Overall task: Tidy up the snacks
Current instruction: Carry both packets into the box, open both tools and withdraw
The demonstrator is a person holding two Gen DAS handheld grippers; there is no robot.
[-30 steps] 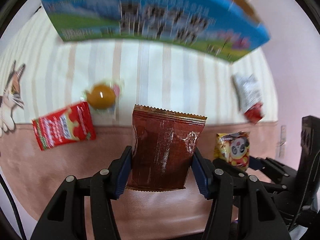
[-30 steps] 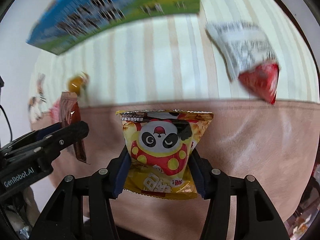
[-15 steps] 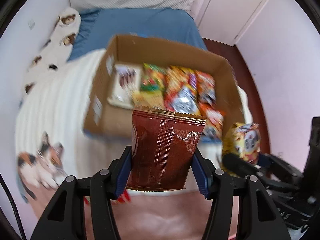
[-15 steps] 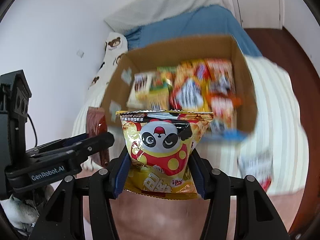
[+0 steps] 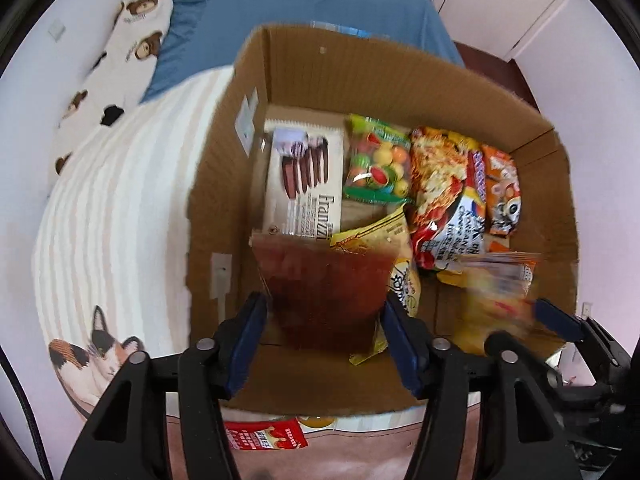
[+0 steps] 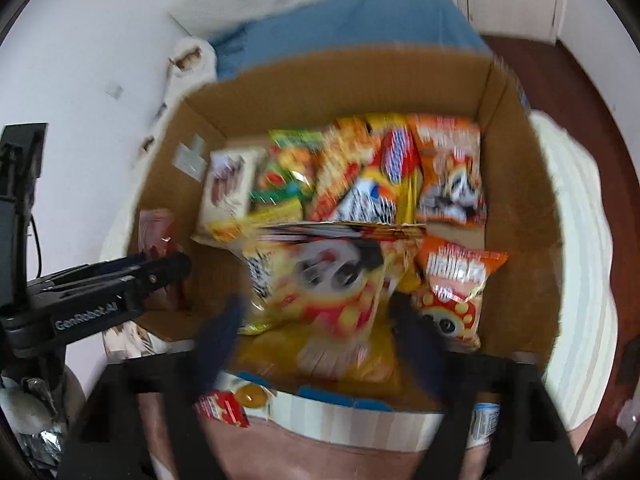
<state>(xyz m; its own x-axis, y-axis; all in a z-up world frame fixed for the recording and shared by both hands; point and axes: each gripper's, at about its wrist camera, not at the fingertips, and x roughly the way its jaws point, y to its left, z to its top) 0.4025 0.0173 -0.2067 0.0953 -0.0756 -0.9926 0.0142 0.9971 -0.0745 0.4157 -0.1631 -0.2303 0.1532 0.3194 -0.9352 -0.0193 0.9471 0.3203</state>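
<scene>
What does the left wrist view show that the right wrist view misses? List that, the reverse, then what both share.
Left wrist only: the shiny brown foil packet face-on between the left tongs, which have just been opening.
Right wrist only: the orange panda-print crisp bag in the box's near right corner.
Both: the open cardboard box, the cream chocolate-wafer pack, and the blurred yellow panda-print bag between the right tongs, which have also just been opening.
</scene>
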